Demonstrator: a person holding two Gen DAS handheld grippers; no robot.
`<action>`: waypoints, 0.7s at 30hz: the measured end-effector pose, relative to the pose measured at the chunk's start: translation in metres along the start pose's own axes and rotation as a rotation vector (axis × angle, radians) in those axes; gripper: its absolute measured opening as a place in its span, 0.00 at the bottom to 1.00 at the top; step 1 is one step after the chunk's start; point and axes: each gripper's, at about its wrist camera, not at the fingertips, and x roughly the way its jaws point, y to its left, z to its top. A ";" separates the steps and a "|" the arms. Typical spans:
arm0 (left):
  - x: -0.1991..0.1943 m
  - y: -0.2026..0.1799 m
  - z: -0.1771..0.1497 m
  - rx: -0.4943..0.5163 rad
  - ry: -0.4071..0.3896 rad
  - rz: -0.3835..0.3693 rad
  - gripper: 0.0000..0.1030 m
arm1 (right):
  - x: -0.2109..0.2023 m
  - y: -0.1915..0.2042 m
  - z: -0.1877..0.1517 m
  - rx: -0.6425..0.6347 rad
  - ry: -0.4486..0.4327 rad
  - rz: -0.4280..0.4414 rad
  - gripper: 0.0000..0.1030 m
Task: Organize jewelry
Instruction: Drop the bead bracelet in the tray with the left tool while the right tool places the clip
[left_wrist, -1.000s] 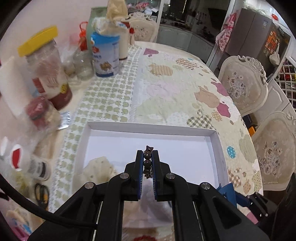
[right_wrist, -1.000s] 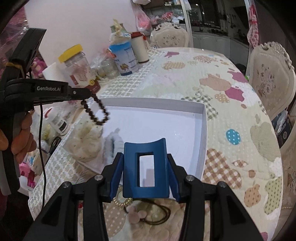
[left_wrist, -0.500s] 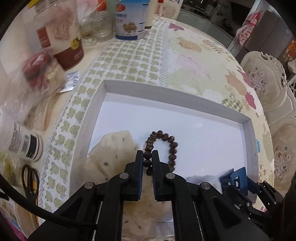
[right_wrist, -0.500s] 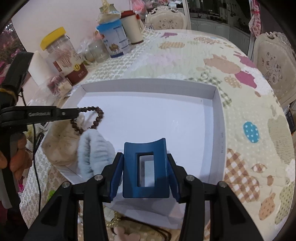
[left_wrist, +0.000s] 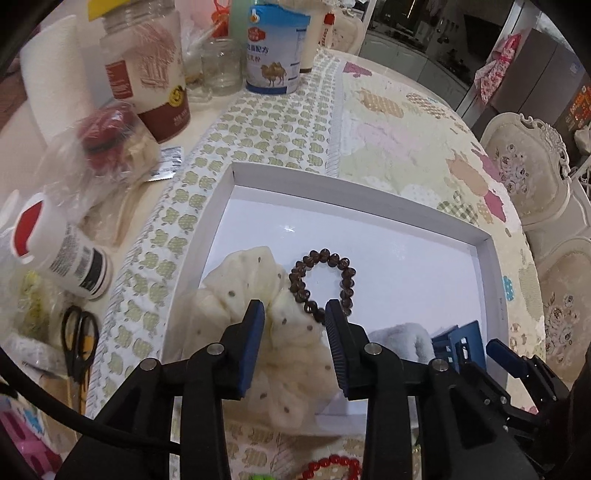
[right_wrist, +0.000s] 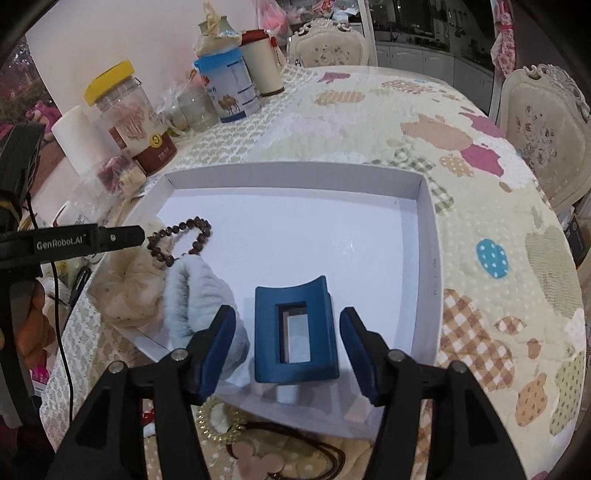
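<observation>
A white tray (left_wrist: 369, 212) lies on the patterned tablecloth. In it a dark brown bead bracelet (left_wrist: 345, 275) rests partly on a cream dotted scrunchie (left_wrist: 243, 284). My left gripper (left_wrist: 294, 314) hovers just behind it, its jaws opening, and the bracelet's near end lies by the right finger without being pressed. My right gripper (right_wrist: 288, 321) is also opening around a blue hair claw (right_wrist: 295, 365), which stands on the tray floor (right_wrist: 295, 229) with gaps on both sides. A pale blue fluffy scrunchie (right_wrist: 199, 291) lies left of the claw.
Jars, a camel-print tin (left_wrist: 273, 51) and a paper roll crowd the table's far left. Scissors (left_wrist: 79, 332) lie left of the tray. A gold chain (right_wrist: 221, 424) and a brown hair tie (right_wrist: 258, 458) sit on the cloth in front of it. Chairs (right_wrist: 543, 136) stand on the right.
The left gripper sank into the tray with the bracelet and opened, leaving it on the cream scrunchie. The right gripper lowered the blue claw to the tray floor and let go.
</observation>
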 end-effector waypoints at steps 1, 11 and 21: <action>-0.003 -0.001 -0.001 0.002 -0.005 0.002 0.32 | -0.003 0.001 0.000 0.001 -0.002 -0.003 0.60; -0.047 -0.009 -0.031 0.027 -0.077 0.031 0.32 | -0.051 0.020 -0.012 -0.016 -0.058 0.011 0.60; -0.085 -0.017 -0.076 0.042 -0.125 0.070 0.32 | -0.088 0.033 -0.041 -0.028 -0.079 0.021 0.60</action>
